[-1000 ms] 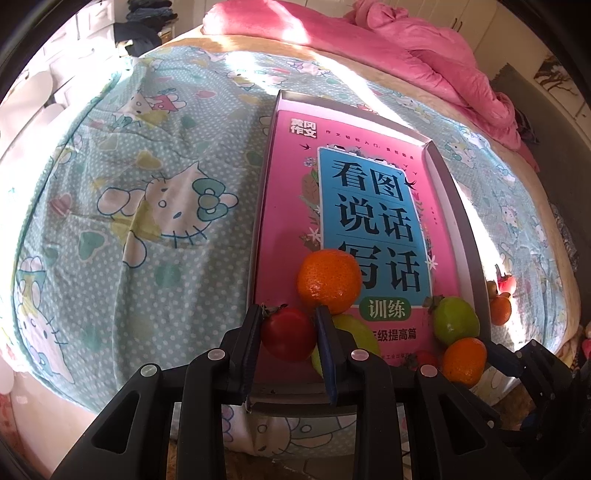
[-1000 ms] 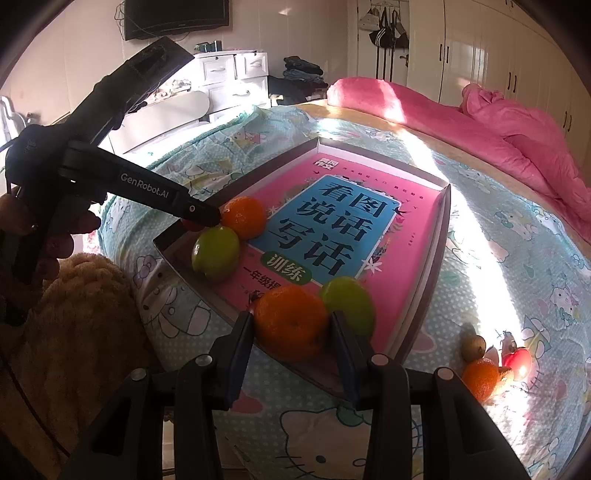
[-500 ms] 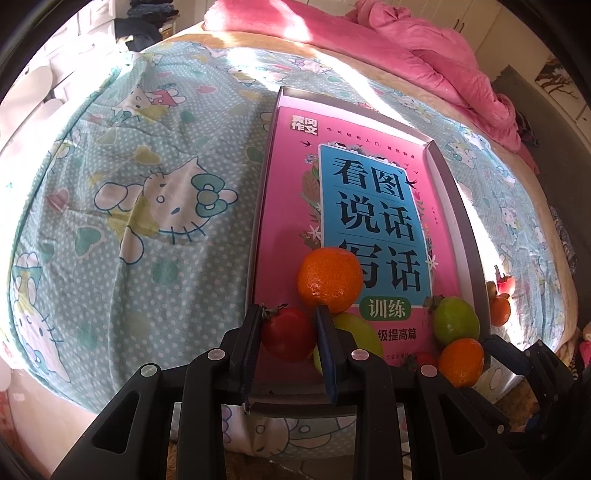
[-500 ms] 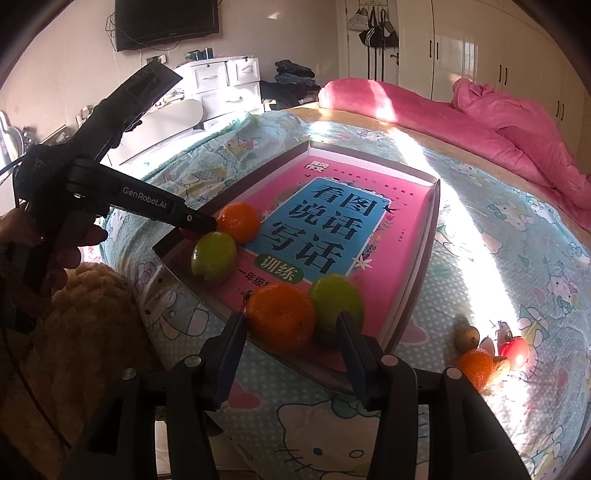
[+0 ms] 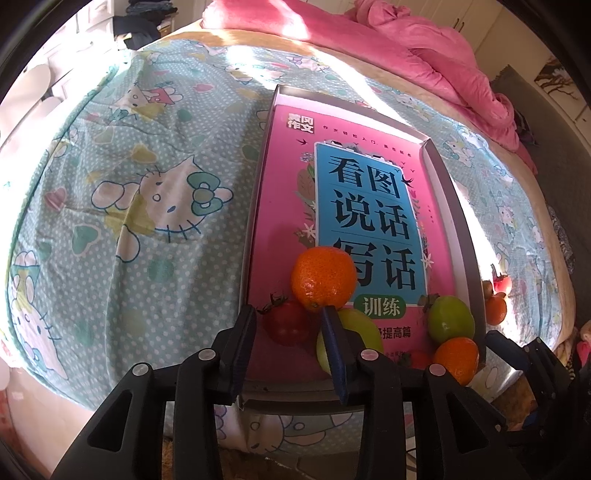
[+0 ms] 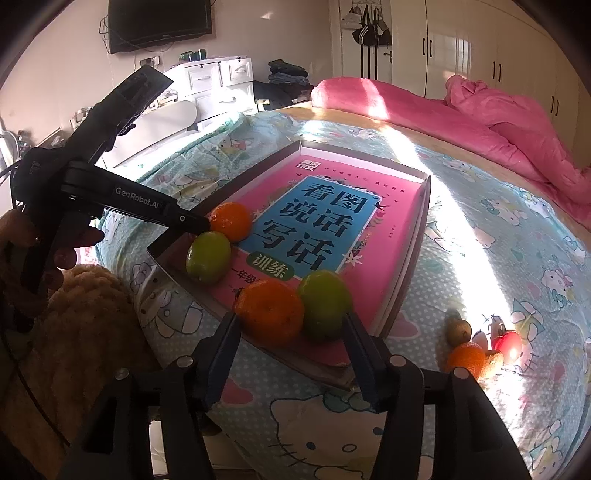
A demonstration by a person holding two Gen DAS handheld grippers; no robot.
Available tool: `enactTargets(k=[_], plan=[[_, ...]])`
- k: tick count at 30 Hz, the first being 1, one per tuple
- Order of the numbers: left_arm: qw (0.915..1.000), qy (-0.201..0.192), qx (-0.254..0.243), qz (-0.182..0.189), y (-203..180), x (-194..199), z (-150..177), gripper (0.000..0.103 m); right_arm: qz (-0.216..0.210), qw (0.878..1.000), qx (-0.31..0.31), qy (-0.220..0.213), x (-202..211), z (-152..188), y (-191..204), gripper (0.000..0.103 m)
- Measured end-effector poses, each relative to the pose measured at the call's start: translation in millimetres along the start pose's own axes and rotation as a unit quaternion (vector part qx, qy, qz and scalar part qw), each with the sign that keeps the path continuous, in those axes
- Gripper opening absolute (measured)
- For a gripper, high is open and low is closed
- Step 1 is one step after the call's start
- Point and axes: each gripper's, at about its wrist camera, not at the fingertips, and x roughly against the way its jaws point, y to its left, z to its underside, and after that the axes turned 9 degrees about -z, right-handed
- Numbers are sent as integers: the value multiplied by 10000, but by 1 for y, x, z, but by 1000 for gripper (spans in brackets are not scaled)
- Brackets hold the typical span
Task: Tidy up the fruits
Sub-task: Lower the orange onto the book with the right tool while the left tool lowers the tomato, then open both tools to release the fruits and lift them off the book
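Home bedrm — bed [image 6: 461, 236] w/ pink duvet [image 6: 491, 122], wardrobe [image 6: 480, 48], TV [image 6: 159, 18].

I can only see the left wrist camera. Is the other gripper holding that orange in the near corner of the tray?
Observer: No. The right gripper is open, straddling both the orange and a green fruit.
Operator: Is there a telly in this room?
Observer: Yes, a dark TV hangs on the wall above some white drawers.
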Motion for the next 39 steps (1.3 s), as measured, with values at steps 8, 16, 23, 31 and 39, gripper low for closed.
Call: enactTargets(k=[8,16,23,31,39], plan=[[10000,-20,-78,3,-5,4,-1,51,143,9999,-57,74,-3,2,-4,67],[9993,-144,-234,-262,-10,13,-2,68,310,9992,-201,174,-4,5,-12,67],[9991,-215,-235,-270,-9,18,-3,71,369,9983,-407,196,-1,9,-22,67],[9988,-324,-261,-244,-13,26,-3,72,368,9982,-458,120,4,8,-23,67],[9988,-370,-252,-221,-18,31,-4,73,303,9986,-423,-113,15,5,-21,67]])
